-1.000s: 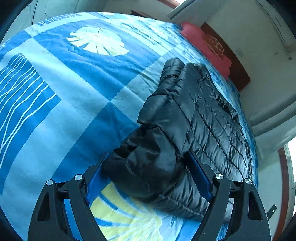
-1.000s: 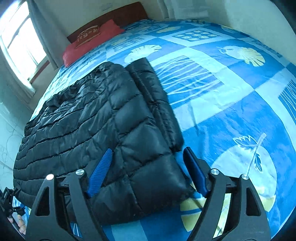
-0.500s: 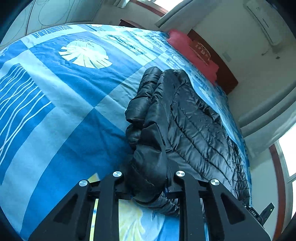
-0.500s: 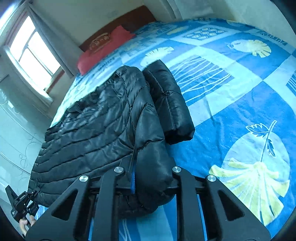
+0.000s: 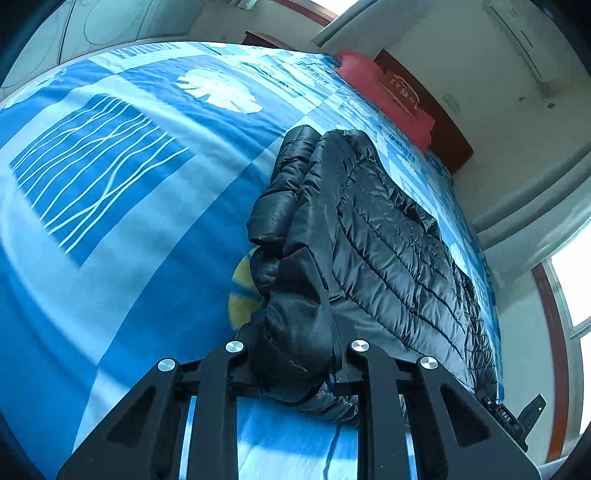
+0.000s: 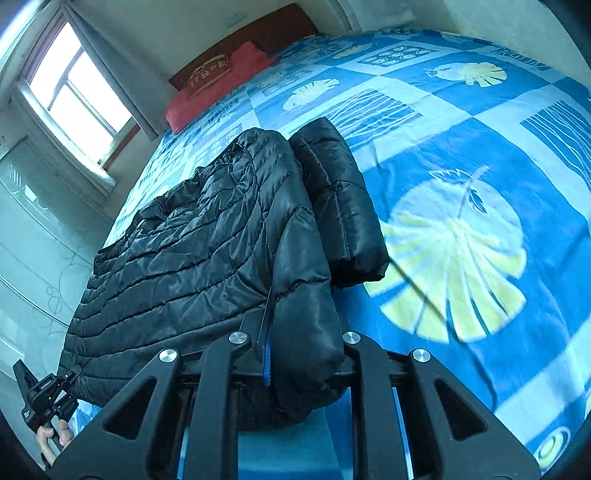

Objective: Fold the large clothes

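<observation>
Fingers of both grippers pinch the black jacket's near edge.

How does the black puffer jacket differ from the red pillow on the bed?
The black puffer jacket is shiny and quilted; the red pillow is matte with a light pattern. The jacket lies near the cameras, clamped at its near edge by both grippers; the pillow sits untouched at the headboard. Both rest on the blue patterned bedspread.
</observation>
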A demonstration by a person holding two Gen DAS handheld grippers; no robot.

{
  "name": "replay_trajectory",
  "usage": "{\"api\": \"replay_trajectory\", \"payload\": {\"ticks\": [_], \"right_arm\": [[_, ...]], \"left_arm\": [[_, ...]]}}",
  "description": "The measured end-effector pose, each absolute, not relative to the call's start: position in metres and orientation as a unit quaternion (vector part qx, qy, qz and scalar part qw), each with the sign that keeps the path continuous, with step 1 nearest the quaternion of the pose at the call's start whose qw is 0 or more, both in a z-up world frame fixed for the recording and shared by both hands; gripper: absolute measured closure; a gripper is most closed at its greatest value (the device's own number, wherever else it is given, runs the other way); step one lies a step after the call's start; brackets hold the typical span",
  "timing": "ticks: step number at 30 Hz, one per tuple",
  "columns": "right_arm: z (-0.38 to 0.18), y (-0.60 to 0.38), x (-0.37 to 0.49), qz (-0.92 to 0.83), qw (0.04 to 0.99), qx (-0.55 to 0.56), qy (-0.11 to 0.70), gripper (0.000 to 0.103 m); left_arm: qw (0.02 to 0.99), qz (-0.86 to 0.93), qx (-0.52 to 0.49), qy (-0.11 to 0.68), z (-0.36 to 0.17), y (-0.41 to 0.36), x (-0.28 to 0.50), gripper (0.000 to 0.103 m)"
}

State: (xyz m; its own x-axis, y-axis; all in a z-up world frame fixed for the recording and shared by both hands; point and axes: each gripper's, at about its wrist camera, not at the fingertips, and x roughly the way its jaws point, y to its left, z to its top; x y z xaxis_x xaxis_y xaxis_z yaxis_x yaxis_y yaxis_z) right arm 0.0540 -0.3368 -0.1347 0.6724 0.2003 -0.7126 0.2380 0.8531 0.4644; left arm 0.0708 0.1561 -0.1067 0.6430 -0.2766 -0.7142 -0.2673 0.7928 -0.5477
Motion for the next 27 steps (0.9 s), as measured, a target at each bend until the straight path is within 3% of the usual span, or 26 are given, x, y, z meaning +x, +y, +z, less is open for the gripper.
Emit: {"api": "replay_trajectory", "payload": {"ticks": [11,16,22,27], "right_arm": [[-0.143,-0.339,0.045,-0.011,0.873,0.273,0.405,0.085],[-0.147,-0.342,0.045,-0.021,0.870,0.274,0.409,0.073],[-0.145,-0.344,0.044,-0.029,0.870,0.269,0.411,0.065],[-0.139,-0.345,0.039,-0.044,0.870,0.261,0.417,0.055]], "left_arm": [[0.854,0.003,-0.300,0.425,-0.110,0.155,0.067,0.080],[0.857,0.007,-0.280,0.433,-0.111,0.153,0.069,0.076],[0.855,0.014,-0.280,0.437,-0.114,0.157,0.066,0.065],[0.852,0.023,-0.275,0.444,-0.110,0.161,0.060,0.050]]}}
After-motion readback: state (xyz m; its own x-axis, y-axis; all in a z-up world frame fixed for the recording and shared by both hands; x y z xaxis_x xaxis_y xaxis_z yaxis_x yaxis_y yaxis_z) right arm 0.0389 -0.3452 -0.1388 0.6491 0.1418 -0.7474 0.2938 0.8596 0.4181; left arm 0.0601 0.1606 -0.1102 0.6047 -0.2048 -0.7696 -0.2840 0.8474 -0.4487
